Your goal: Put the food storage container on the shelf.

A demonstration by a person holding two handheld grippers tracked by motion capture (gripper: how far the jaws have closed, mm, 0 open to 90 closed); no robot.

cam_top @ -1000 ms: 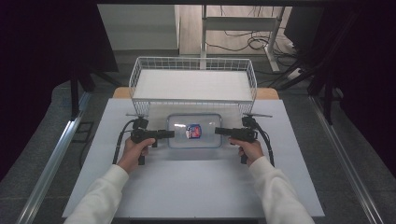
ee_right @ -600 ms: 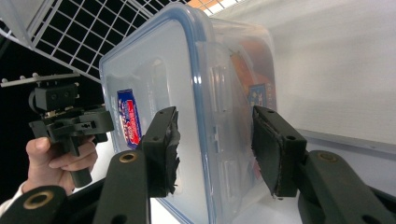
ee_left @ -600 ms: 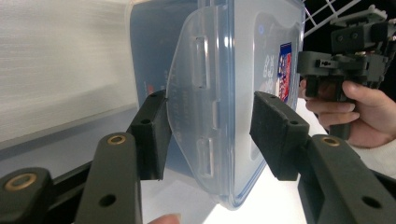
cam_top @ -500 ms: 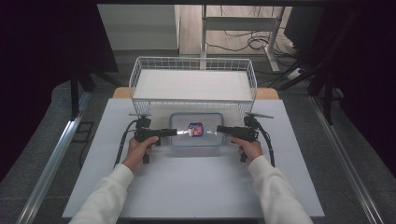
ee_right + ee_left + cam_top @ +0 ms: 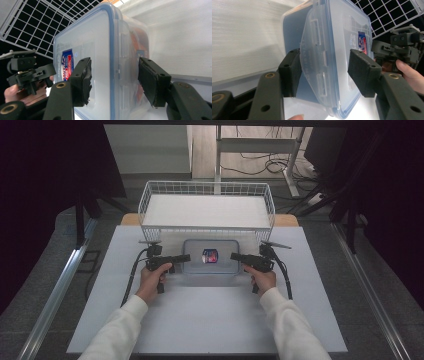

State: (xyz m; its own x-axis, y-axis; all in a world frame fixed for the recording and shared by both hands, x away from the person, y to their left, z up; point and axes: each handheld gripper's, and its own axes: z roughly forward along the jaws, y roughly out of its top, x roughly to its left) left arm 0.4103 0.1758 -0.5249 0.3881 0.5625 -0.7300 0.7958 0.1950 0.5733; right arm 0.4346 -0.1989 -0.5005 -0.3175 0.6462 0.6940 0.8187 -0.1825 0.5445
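A clear plastic container [image 5: 210, 265] with a blue-rimmed lid and a red and blue label [image 5: 210, 255] lies flat on the white table [image 5: 210, 320]. My left gripper [image 5: 186, 258] is at its left end and my right gripper [image 5: 234, 256] at its right end. In the left gripper view the open jaws [image 5: 324, 72] straddle the lid's latch flap [image 5: 314, 57], one pad over the lid and one under the flap. In the right gripper view the open jaws [image 5: 116, 81] straddle the other latch flap [image 5: 123, 62], with gaps on both sides.
A white wire basket [image 5: 207, 210] stands right behind the container, its front wall close to both grippers. Black cables [image 5: 132, 275] trail from the grippers along the table. Bare table surface stretches toward the person.
Both hands have edged slightly forward and inward, bringing the jaws a little further over the container's ends. The container has stayed where it was.
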